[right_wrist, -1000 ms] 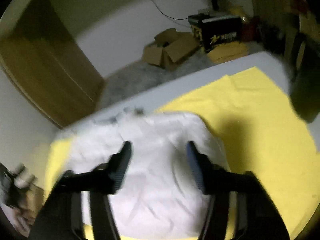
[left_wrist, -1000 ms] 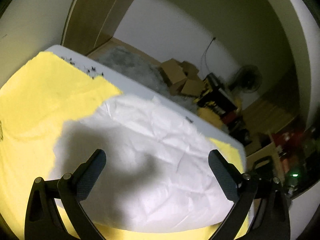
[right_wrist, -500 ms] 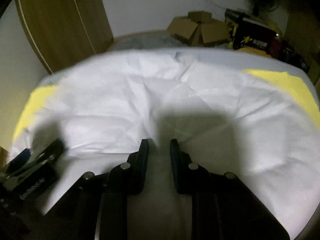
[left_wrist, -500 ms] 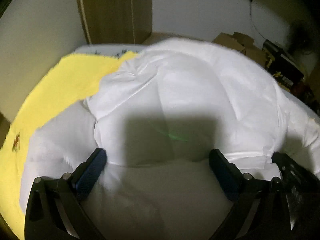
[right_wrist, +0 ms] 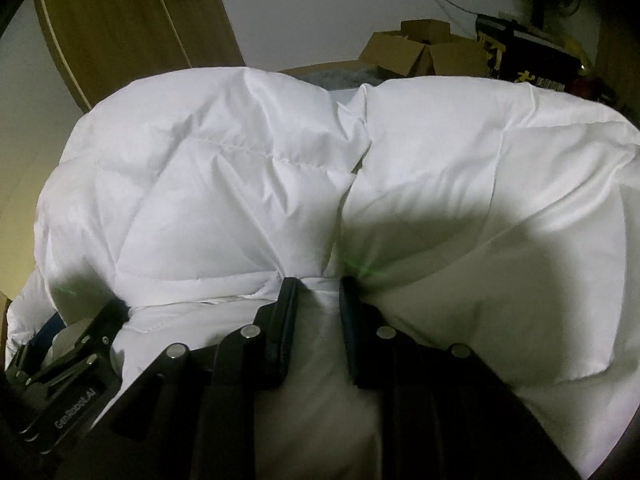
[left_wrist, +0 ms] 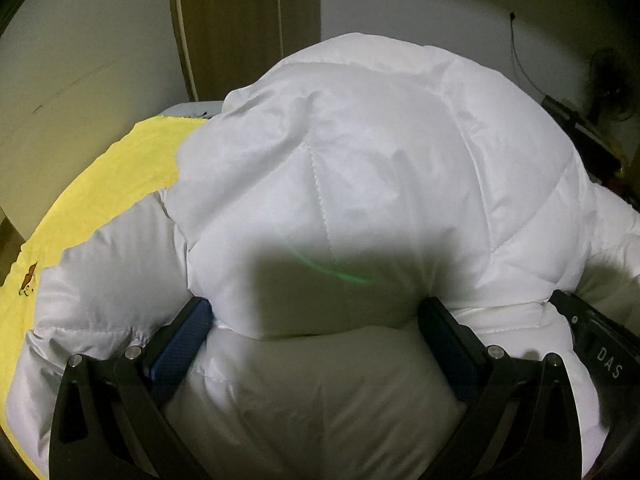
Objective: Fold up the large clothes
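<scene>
A puffy white quilted jacket [left_wrist: 340,184] fills both views [right_wrist: 224,184]. My left gripper [left_wrist: 316,316] is open wide, its fingers pushed against the near folded edge of the jacket, with padding bulging between them. My right gripper [right_wrist: 318,284] is shut on a pinch of the jacket's near edge at a seam. The right gripper's body shows at the lower right of the left wrist view [left_wrist: 600,344], and the left gripper shows at the lower left of the right wrist view [right_wrist: 76,344]. The two grippers are side by side and close together.
A yellow cloth [left_wrist: 104,184] covers the table under the jacket, at left. A wooden door [left_wrist: 240,20] and white wall stand behind. Cardboard boxes [right_wrist: 424,48] and a black box [right_wrist: 532,64] lie on the floor beyond the table.
Both grippers have come down close to the jacket's near edge. The right gripper has closed on the fabric. The jacket now bulges up and fills both views.
</scene>
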Available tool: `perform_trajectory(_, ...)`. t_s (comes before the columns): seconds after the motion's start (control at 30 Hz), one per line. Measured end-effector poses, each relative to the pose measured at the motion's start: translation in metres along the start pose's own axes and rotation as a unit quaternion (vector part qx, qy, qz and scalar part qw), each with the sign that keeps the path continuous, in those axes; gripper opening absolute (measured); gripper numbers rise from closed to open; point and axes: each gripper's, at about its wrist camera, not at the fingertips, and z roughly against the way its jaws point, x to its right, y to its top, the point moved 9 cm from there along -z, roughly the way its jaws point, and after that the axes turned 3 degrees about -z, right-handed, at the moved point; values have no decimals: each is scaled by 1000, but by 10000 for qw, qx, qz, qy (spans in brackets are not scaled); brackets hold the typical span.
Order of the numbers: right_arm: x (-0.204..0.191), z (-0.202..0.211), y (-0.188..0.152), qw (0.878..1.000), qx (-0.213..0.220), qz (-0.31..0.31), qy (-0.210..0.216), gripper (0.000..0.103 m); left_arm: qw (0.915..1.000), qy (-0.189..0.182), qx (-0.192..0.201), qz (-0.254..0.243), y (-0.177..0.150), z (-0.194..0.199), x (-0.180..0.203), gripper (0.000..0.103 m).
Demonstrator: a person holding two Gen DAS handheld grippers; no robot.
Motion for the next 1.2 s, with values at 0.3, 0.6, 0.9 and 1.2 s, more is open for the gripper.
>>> perform_trajectory(0.3, -23, 106, -58, 9999, -130, -20, 30, 24, 9982, -343, -432, 251, 6, 38, -40, 103)
perform_trajectory(0.6, -30, 112, -94, 9990, -293, -278, 187, 26, 9975, -237, -657, -73, -2, 5, -35, 103)
perform_trajectory(0.9, -36, 116, -138, 9985, -459, -284, -85, 25, 9970, -414, -651, -86, -4, -8, -44, 103)
perform_trajectory(1.2, -47, 150, -49, 9997, 189, -85, -112, 28, 9980, -481, -374, -150, -5, -11, -46, 103)
